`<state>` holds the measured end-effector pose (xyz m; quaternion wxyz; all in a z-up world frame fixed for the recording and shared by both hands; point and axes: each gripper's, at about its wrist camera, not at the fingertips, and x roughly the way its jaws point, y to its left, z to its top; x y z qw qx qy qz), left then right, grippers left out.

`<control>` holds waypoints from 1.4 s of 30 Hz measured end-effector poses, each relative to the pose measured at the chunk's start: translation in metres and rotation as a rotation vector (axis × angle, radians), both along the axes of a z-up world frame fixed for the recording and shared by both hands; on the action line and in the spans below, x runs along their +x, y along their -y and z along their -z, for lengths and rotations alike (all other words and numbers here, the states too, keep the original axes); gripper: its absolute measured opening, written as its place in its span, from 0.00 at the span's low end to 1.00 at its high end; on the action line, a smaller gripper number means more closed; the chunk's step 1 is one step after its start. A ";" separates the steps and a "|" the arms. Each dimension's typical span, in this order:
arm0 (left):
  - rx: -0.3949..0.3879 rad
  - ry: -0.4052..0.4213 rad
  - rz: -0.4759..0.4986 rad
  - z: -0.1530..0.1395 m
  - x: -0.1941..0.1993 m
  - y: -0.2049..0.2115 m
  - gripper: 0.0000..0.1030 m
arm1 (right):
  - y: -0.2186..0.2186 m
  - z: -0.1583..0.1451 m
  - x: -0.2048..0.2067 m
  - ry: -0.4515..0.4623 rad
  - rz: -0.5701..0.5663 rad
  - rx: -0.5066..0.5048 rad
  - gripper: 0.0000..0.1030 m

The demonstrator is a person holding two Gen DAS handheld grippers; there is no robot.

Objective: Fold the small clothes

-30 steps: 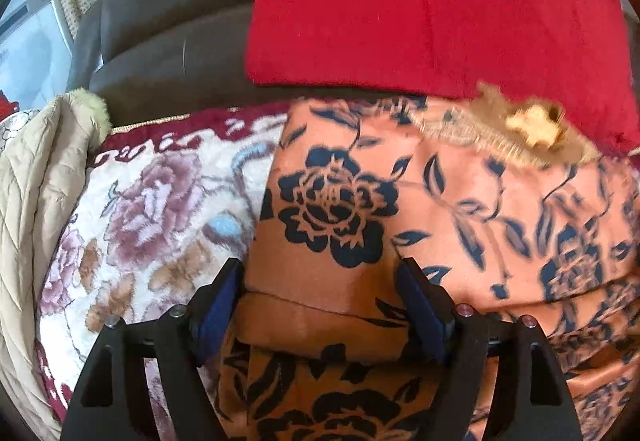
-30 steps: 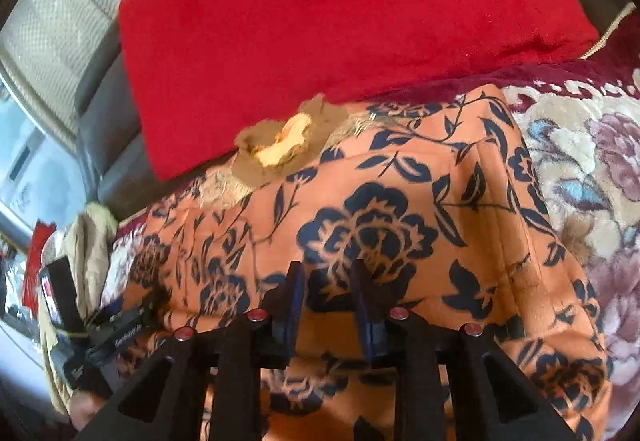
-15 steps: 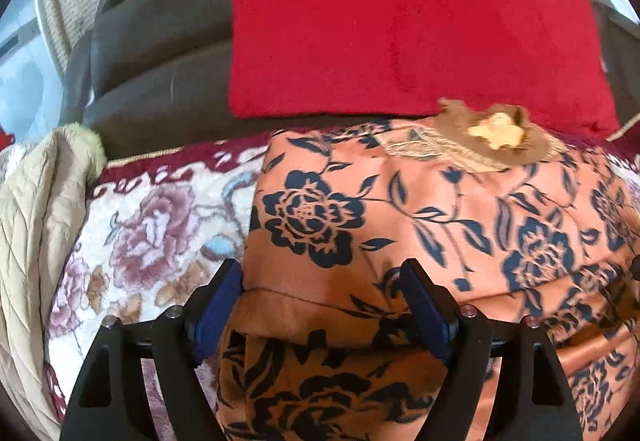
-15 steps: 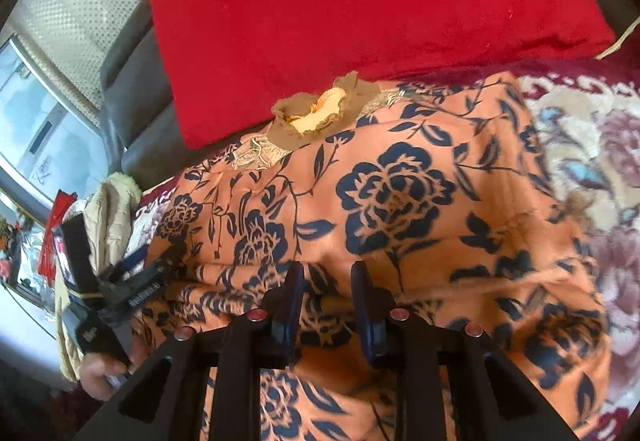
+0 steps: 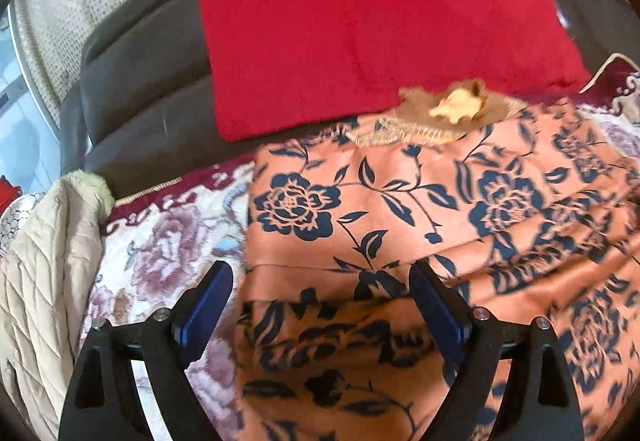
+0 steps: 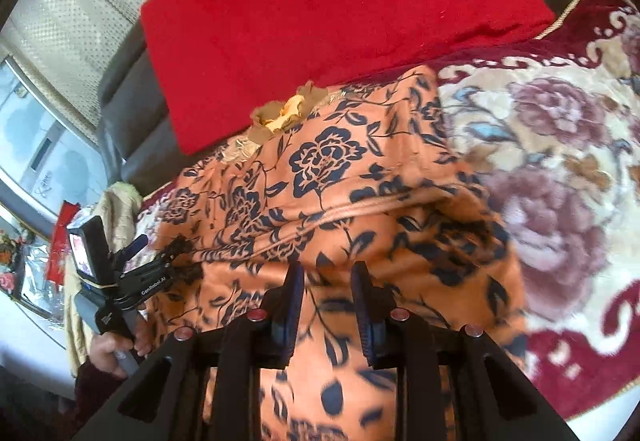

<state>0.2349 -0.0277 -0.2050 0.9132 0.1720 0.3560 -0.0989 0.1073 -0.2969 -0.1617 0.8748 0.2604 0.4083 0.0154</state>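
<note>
Orange floral garment (image 5: 400, 233) lies on the floral blanket (image 5: 168, 253), just below the red cushion (image 5: 360, 21), w/ bottom part apparently folded up once; more folds left. Left hand-held gripper (image 5: 320, 301) has been opening, jaws wide, pads clear of cloth. Right hand-held gripper (image 6: 326, 305) nearly closed; can't tell if it pinches fabric.

Left wrist view: we look forward and down along the left gripper (image 5: 320, 305), close over the orange, navy-flowered fabric garment (image 5: 400, 225).
Right wrist view: we look down along the right gripper (image 6: 326, 305), equally close.
Shared: we see that garment and the red plush cushion (image 5: 360, 21) in both.
</note>
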 end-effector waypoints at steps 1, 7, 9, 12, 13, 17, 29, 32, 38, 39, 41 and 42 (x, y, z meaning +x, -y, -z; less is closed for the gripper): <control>-0.005 0.012 0.010 -0.002 -0.007 -0.003 0.87 | 0.004 -0.002 -0.008 -0.001 0.006 0.004 0.31; -0.040 0.036 0.082 -0.012 -0.051 -0.031 0.87 | 0.020 0.000 -0.067 0.021 0.064 0.038 0.77; -0.056 0.023 0.070 -0.011 -0.063 -0.046 0.87 | 0.022 0.006 -0.080 -0.001 0.058 0.049 0.77; -0.118 -0.043 0.008 -0.004 -0.081 -0.077 0.87 | 0.020 0.016 -0.094 -0.034 0.051 0.038 0.77; -0.144 -0.069 -0.012 -0.001 -0.088 -0.086 0.87 | 0.019 0.020 -0.098 -0.044 0.046 0.038 0.77; -0.198 -0.126 -0.063 0.013 -0.121 -0.119 0.87 | 0.016 0.040 -0.109 -0.093 0.036 0.052 0.77; -0.362 -0.316 -0.129 0.058 -0.166 -0.163 0.74 | 0.008 0.079 -0.127 -0.221 0.029 0.084 0.77; -0.400 -0.375 -0.097 0.067 -0.163 -0.159 0.49 | 0.006 0.088 -0.131 -0.243 0.028 0.074 0.77; -0.377 -0.430 -0.056 0.077 -0.158 -0.145 0.49 | 0.013 0.105 -0.136 -0.266 0.076 0.076 0.77; -0.390 -0.436 -0.055 0.078 -0.158 -0.145 0.49 | 0.016 0.108 -0.135 -0.276 0.086 0.081 0.77; -0.421 -0.446 -0.040 0.079 -0.158 -0.146 0.49 | 0.020 0.114 -0.135 -0.300 0.099 0.096 0.77; -0.433 -0.452 -0.034 0.079 -0.157 -0.145 0.49 | 0.019 0.116 -0.134 -0.306 0.099 0.104 0.77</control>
